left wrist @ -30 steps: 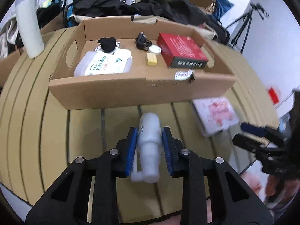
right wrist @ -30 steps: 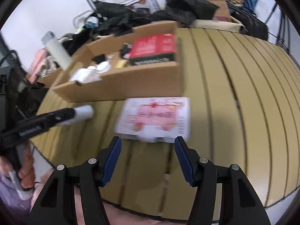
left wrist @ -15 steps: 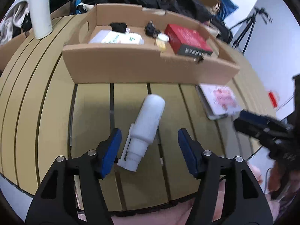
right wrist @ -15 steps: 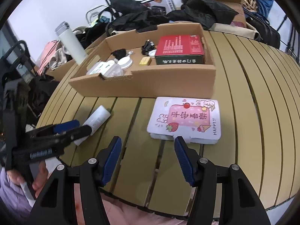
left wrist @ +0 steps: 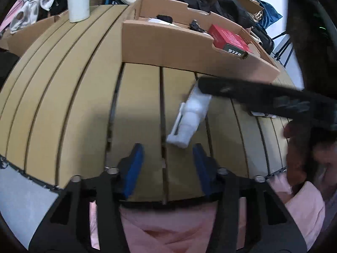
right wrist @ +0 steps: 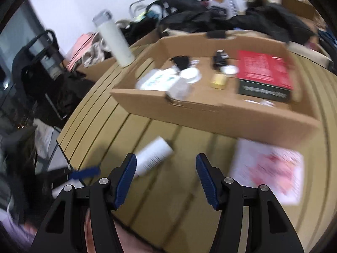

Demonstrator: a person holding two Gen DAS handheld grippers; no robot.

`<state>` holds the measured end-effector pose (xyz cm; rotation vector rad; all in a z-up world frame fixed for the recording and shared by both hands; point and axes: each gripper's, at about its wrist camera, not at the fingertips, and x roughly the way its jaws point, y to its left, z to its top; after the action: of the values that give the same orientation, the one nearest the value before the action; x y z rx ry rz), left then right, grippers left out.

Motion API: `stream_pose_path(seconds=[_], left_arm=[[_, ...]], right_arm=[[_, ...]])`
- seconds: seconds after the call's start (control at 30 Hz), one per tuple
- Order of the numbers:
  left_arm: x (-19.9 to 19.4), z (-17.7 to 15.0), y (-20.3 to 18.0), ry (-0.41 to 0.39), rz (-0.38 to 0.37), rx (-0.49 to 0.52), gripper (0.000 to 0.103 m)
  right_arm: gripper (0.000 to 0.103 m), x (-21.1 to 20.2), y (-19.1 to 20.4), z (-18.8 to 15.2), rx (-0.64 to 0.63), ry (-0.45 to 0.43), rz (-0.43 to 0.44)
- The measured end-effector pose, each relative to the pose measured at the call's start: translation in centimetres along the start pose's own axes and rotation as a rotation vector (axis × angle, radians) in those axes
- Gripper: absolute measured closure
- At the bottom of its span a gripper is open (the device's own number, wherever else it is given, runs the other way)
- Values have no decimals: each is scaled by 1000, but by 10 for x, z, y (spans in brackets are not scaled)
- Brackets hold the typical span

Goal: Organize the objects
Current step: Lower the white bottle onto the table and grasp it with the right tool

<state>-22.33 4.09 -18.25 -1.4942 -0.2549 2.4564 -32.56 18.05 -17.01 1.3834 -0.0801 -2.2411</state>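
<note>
A white pump bottle (left wrist: 190,118) lies on its side on the slatted wooden table, in front of the cardboard tray (left wrist: 168,46). My left gripper (left wrist: 166,160) is open and empty, just short of the bottle's pump end. My right gripper (right wrist: 165,166) is open and empty above the table; the bottle (right wrist: 152,157) lies by its left finger, and it crosses over the bottle in the left wrist view (left wrist: 252,94). The tray (right wrist: 210,109) holds a red box (right wrist: 263,71), a wipes pack (right wrist: 158,81) and small items. A pink card pack (right wrist: 271,166) lies at the right.
A tall white flask (right wrist: 114,40) stands on the table left of the tray; it also shows in the left wrist view (left wrist: 78,0). Bags, clothes and boxes are piled behind the table. The table's front edge (left wrist: 31,177) is close to both grippers.
My left gripper let go of the bottle, opened and pulled back toward the table edge. My right gripper swung left from the pink card pack to over the bottle.
</note>
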Motion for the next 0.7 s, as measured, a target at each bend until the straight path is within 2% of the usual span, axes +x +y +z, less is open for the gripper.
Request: stream_pose_path(seconds=[0.07, 0.1, 0.23, 0.33, 0.47, 0.7], left_arm=[[3, 5, 1, -6, -59, -32, 86], [6, 6, 0, 2, -78, -35, 86], [11, 3, -8, -5, -83, -16, 87], [14, 5, -18, -3, -87, -11, 88], [15, 7, -21, -10, -131, -17, 88], [19, 11, -25, -20, -165, -22, 88]], right_arm=[[43, 15, 1, -1, 7, 33, -24], [47, 16, -1, -3, 17, 31, -13], [49, 5, -18, -15, 113, -3, 7], [52, -6, -27, -23, 159, -20, -14], [53, -24, -37, -35, 200, -50, -29], [55, -38, -60, -66, 317, -59, 54]])
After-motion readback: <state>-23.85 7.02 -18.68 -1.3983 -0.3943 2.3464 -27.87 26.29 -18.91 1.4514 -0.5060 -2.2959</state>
